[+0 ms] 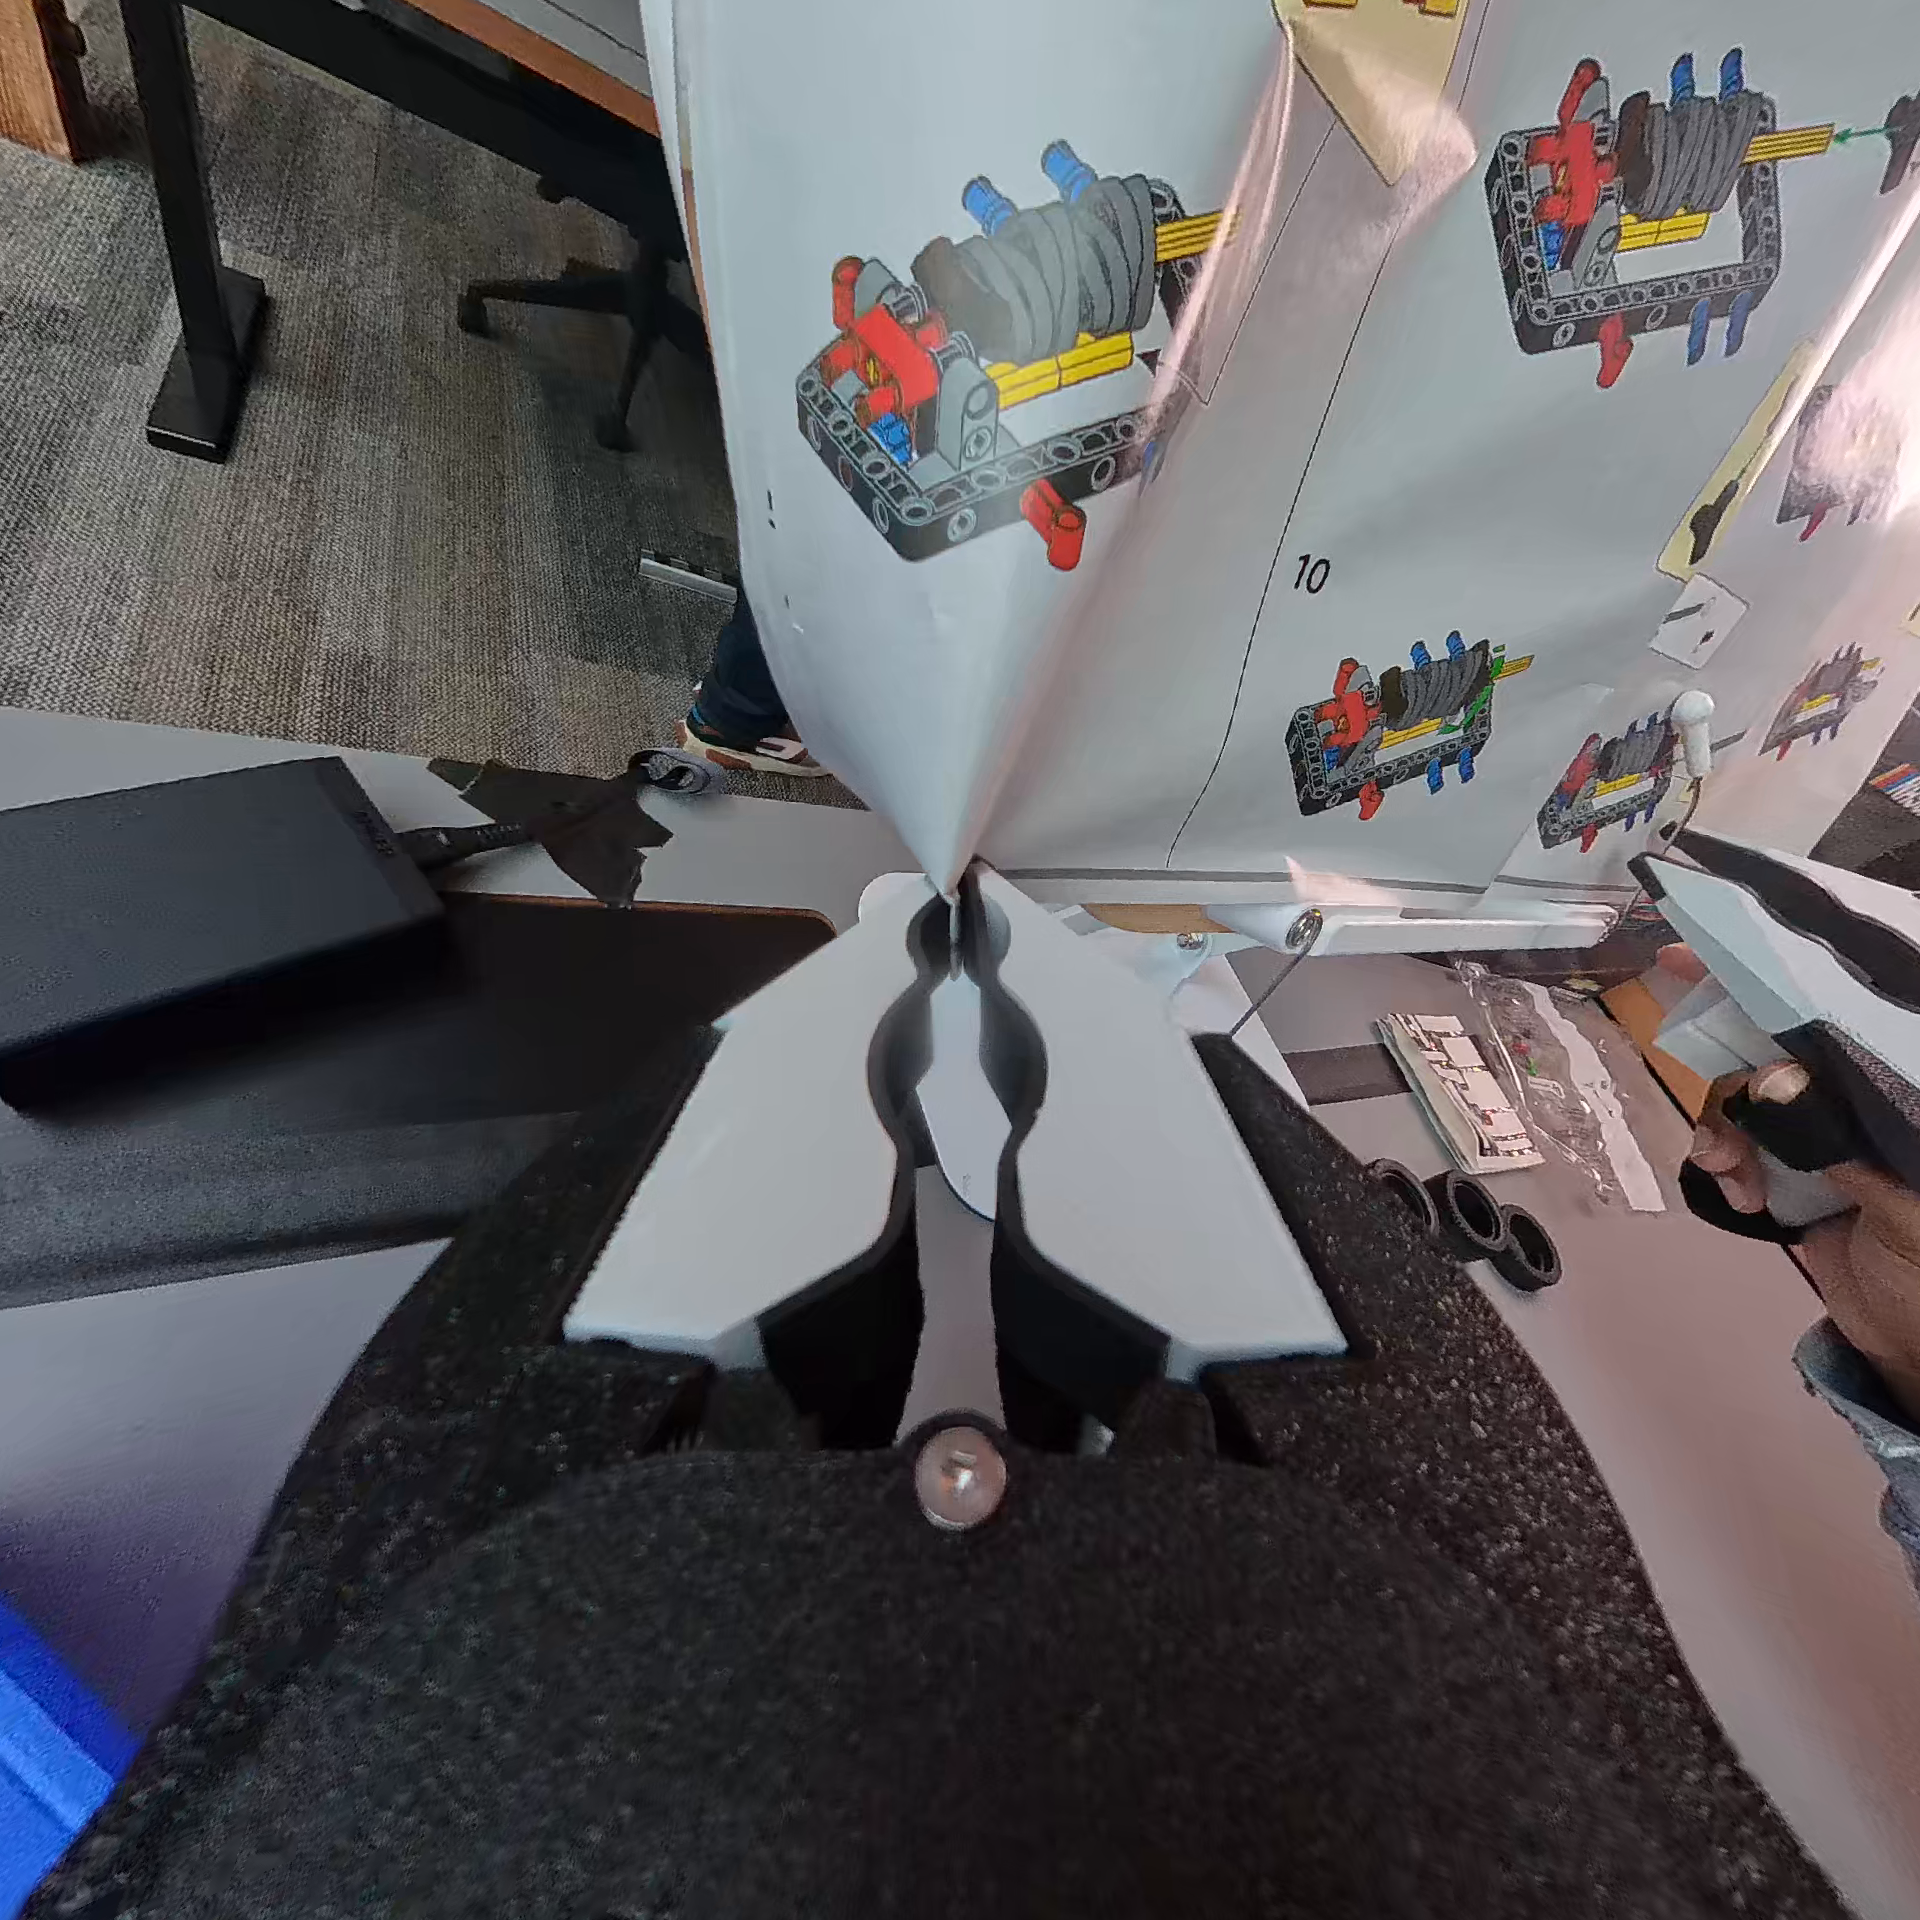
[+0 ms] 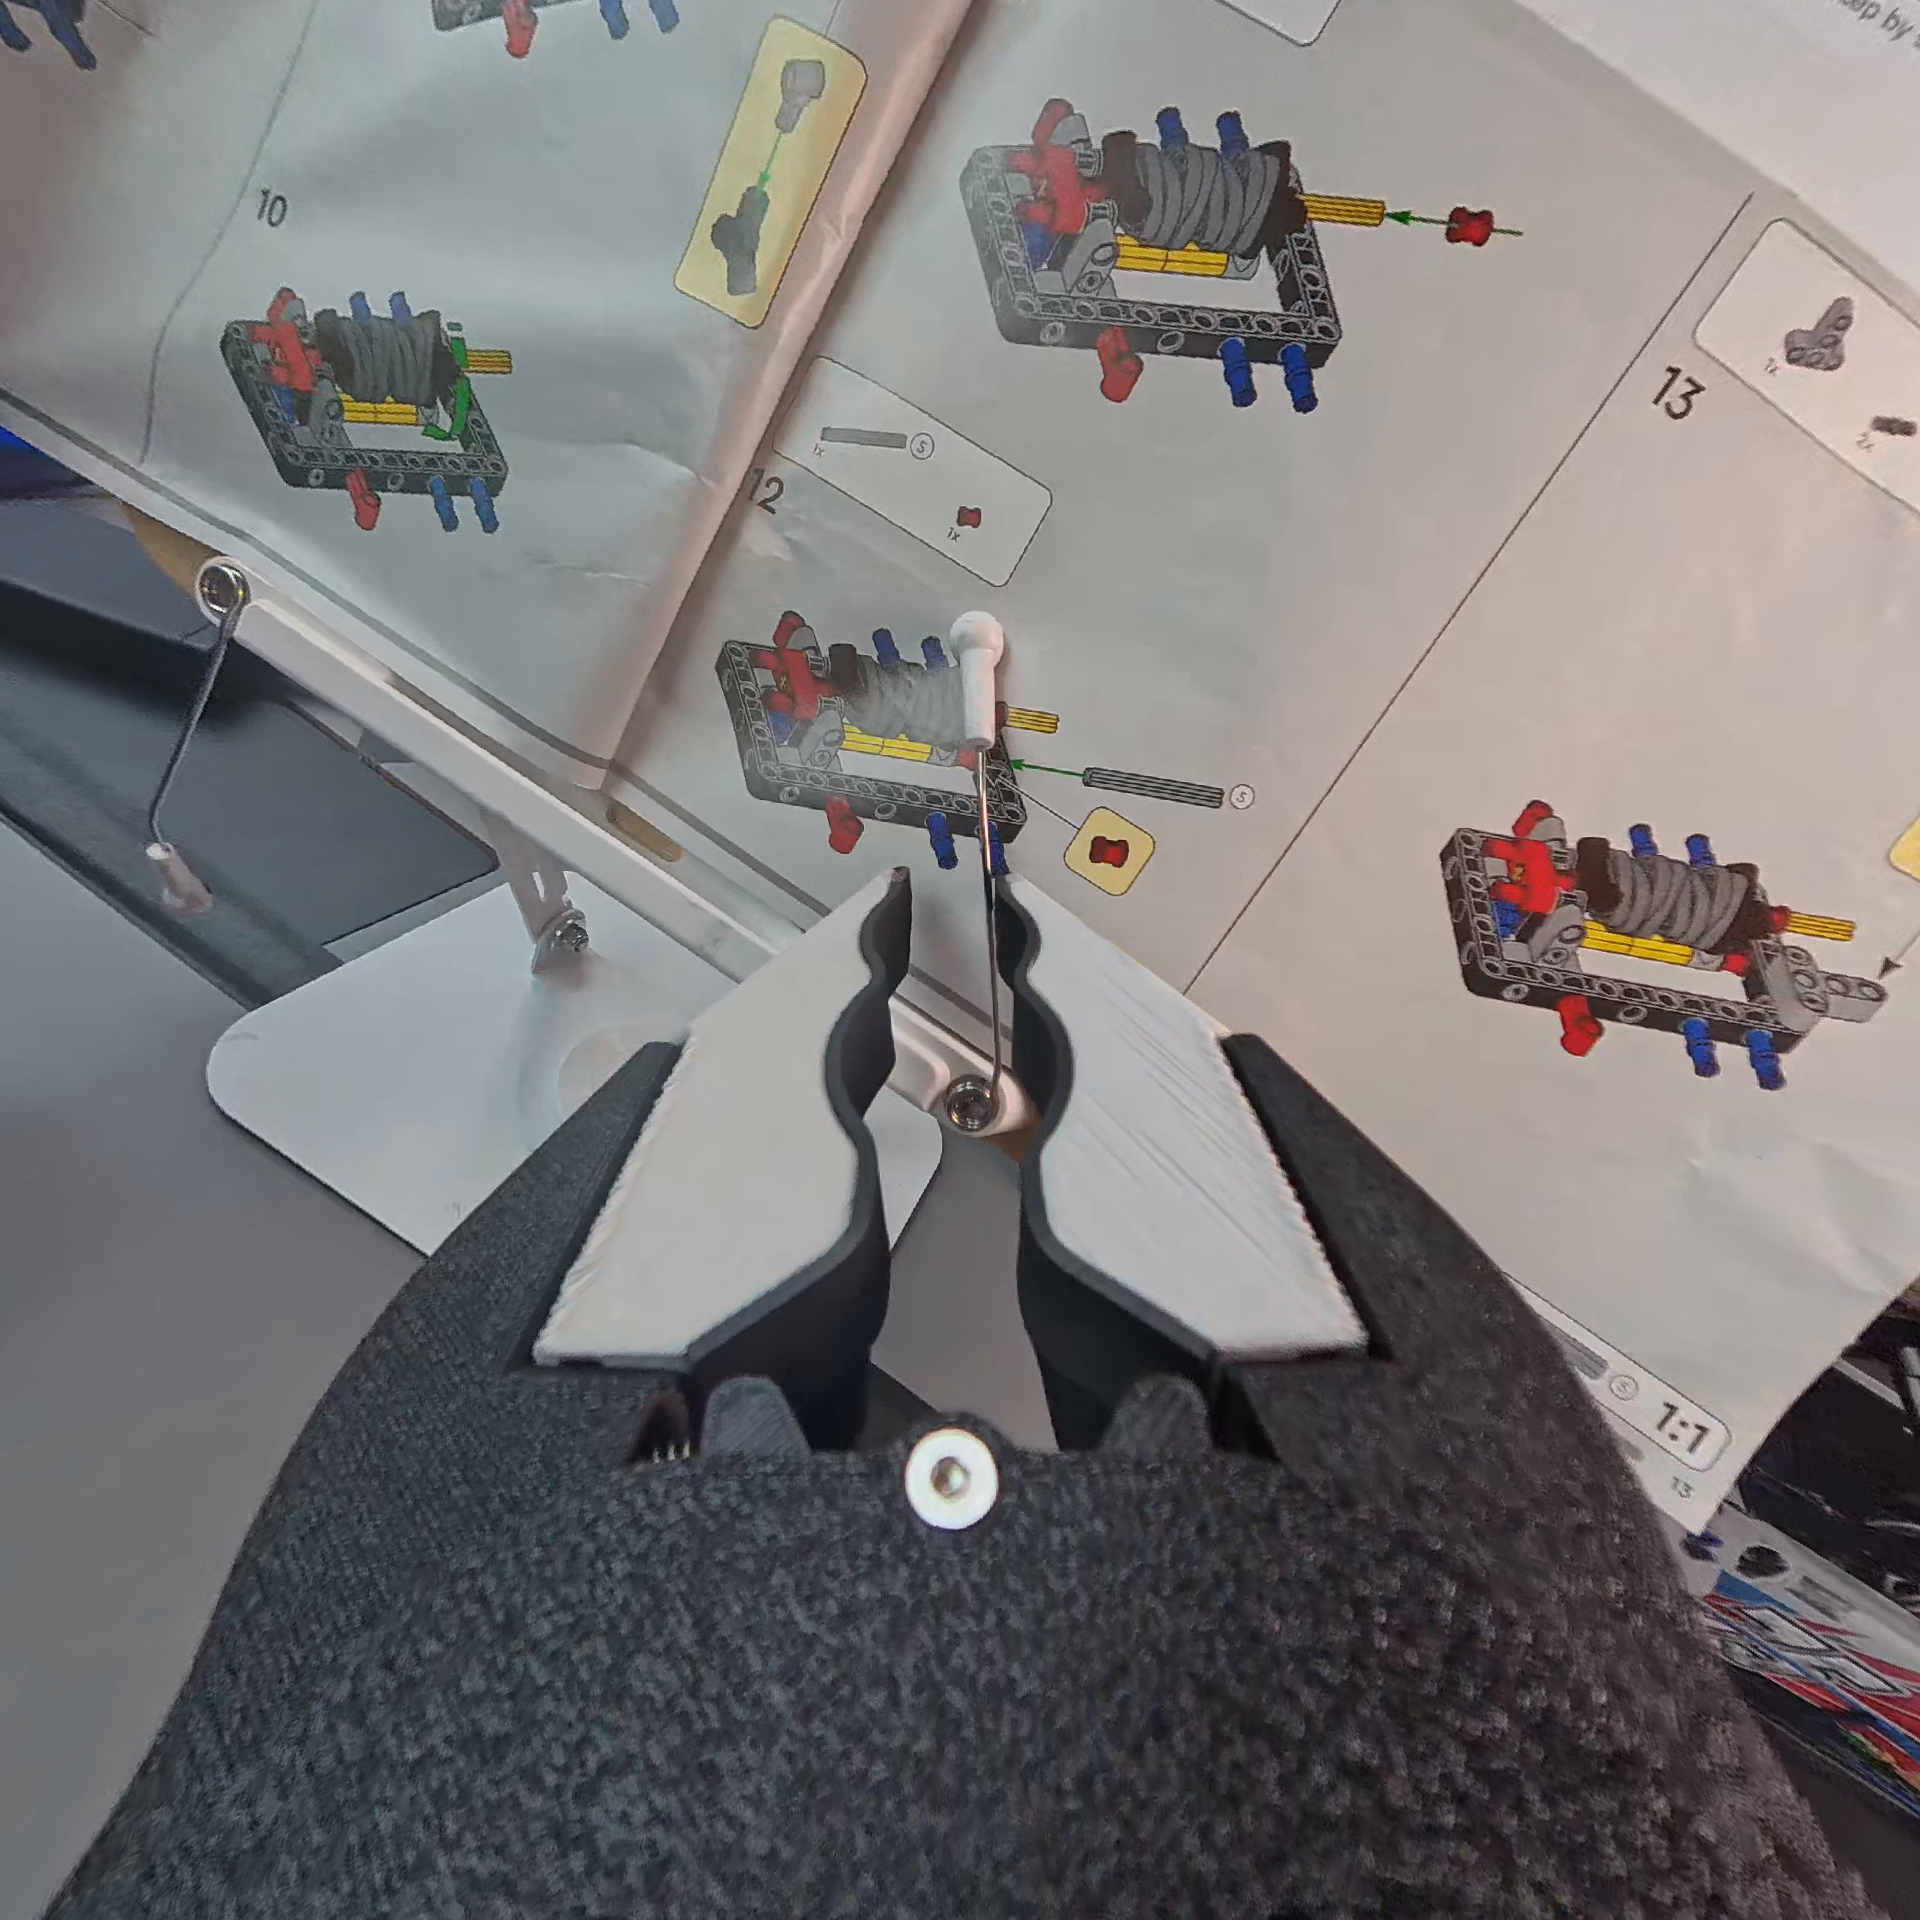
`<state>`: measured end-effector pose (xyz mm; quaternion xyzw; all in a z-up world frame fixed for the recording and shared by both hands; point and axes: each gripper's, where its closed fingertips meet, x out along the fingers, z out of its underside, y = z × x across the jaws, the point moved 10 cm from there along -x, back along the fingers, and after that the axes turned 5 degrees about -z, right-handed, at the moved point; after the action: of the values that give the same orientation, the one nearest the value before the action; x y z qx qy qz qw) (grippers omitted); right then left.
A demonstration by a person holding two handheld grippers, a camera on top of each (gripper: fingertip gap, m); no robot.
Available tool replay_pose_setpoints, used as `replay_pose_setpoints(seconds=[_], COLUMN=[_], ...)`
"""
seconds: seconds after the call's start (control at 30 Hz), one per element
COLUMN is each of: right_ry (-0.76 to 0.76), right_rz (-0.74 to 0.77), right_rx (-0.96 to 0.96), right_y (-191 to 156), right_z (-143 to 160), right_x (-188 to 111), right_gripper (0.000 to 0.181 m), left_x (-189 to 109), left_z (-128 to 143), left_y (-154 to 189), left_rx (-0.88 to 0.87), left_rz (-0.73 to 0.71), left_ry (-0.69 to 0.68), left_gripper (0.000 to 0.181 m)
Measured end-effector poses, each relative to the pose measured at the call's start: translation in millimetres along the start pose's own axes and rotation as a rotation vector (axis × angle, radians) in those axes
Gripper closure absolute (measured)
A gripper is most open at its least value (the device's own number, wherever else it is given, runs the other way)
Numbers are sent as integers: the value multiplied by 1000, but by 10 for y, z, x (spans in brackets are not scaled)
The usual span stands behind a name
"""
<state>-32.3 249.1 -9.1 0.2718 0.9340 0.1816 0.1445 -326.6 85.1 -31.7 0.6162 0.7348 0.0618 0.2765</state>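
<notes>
An open instruction booklet [image 2: 1351, 623] with coloured build drawings leans on a white book stand [image 2: 416, 707]. My left gripper [image 1: 956, 914] is shut on the bottom corner of a left-hand page [image 1: 935, 312], which is lifted and curled up from the booklet. My right gripper [image 2: 956, 894] is open. The stand's right wire page holder [image 2: 992, 935], with its white tip [image 2: 977, 665] on the page, runs between the fingers close to the right pad and is not pinched. The right gripper also shows in the left wrist view [image 1: 1766, 935]. The left wire holder [image 2: 182, 748] hangs down off the page.
A black box [image 1: 187, 914] with a taped cable lies on the left of the table. Black tyres [image 1: 1475, 1216] and a plastic bag with a printed sheet [image 1: 1475, 1091] lie to the right. A printed box [image 2: 1818, 1642] is at the lower right. A person's shoe [image 1: 748, 743] is on the carpet beyond. Across from one pair of fingers to the other is roughly 25 cm.
</notes>
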Motion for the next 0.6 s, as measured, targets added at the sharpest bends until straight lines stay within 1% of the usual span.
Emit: replay_pose_setpoints(seconds=[0.1,0.2,0.27,0.33,0.4,0.43,0.5,0.57,0.6], right_ry=[-15,-20,7,15,18,21,29,36,35], right_rz=[9,28,43,31,18,12,-2,-16,-23], right_rx=[-32,-36,-46,-64,-67,-64,-53,-40,-36], right_y=[-11,-20,-46,-104,-162,-188,-236,-281,-299], right_z=[-42,-79,-128,-166,-190,-201,-222,-231,-230], right_x=[24,20,-3,2,18,23,23,11,2], right_gripper=[166,164,162,162,161,161,161,161,161], left_x=[-16,-68,-130,-187,-227,-225,-182,-85,-20], left_z=[-19,-30,-36,-48,-66,-77,-118,-175,-195], left_y=[3,-55,-98,-98,-71,-40,26,83,107], left_rx=[-19,-34,-18,-19,9,40,132,227,262], left_rz=[1,-16,-31,0,2,10,-7,-31,-38], left_ry=[-1,21,56,104,142,155,185,225,221], left_gripper=[178,160,160,160,159,153,135,113,105])
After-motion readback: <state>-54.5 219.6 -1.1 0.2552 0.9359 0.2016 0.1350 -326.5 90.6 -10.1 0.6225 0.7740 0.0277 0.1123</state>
